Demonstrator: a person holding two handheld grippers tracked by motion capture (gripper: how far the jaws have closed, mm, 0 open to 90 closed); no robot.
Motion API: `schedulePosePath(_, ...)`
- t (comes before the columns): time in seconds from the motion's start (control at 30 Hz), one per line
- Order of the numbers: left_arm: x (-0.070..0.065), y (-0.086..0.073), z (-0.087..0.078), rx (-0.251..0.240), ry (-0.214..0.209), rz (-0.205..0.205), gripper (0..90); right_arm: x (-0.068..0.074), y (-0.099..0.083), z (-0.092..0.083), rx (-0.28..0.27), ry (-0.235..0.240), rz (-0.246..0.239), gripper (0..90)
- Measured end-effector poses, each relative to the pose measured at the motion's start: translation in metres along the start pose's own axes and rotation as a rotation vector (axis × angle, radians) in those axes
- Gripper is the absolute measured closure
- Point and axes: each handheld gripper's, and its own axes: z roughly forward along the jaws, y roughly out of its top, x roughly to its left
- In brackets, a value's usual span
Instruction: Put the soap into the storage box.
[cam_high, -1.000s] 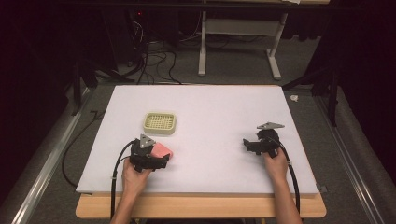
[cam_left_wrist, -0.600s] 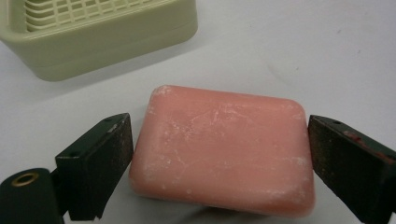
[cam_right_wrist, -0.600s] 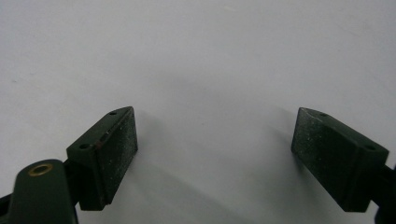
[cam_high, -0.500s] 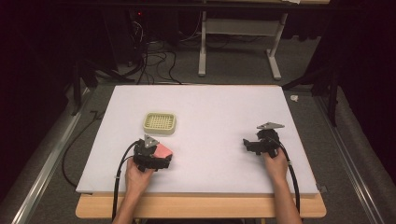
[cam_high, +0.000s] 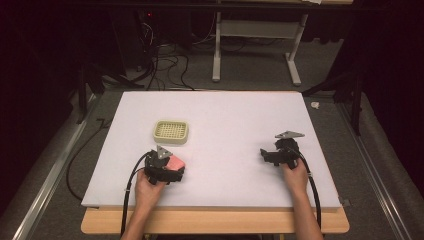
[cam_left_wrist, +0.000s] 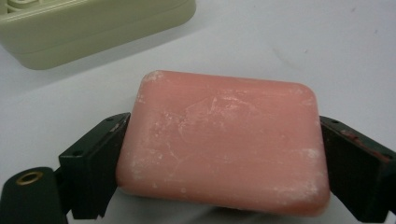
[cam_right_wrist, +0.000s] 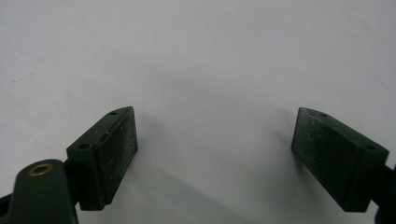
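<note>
Two items on your desk (cam_high: 225, 110), plus two grippers. Item one: a pink soap bar (cam_left_wrist: 224, 140), lying near the desk's front edge toward the left corner and clamped across its long ends by your left gripper (cam_high: 167, 172); in the left gripper view both black jaws press flat against the bar's short sides, a sensible hold, since the broad ends give the pads the most surface on something likely slick. The bar looks to rest on or just above the desk; you cannot tell which. Item two: a pale green soap dish (cam_high: 171, 131) with a slotted grid top, standing just behind the bar, farther from the front edge and apart from it. Its nearness suggests the bar is meant for it, and you would need to raise the bar over the rim. Your right gripper (cam_high: 272, 154) sits well apart toward the right edge, jaws spread wide with nothing between them, resting low over bare desk, likely parked clear of the left hand's work.
</note>
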Motion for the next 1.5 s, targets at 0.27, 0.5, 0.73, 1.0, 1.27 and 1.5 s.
schedulePosePath(0.27,0.0,0.0,-0.001,-0.002,-0.004,0.006,13.2,0.0,0.0,0.0,0.0,0.0,0.0,15.1)
schedulePosePath(0.5,-0.001,0.0,-0.002,-0.014,-0.001,0.007,13.8,0.0,0.0,0.0,0.0,0.0,0.001,15.1)
schedulePosePath(0.73,0.0,0.002,-0.009,-0.032,-0.017,-0.006,13.7,0.0,0.0,0.0,0.0,0.0,0.0,15.1)
schedulePosePath(1.0,0.0,0.011,-0.024,-0.081,-0.029,-0.014,14.0,0.0,0.0,0.0,0.0,0.0,0.0,15.1)
schedulePosePath(1.27,0.0,0.019,-0.031,-0.085,-0.019,-0.003,14.3,0.0,0.0,0.0,0.0,0.0,0.0,15.1)
schedulePosePath(1.5,0.003,0.027,-0.034,-0.088,-0.017,-0.003,14.3,0.0,0.0,0.0,0.0,0.001,0.001,15.1)
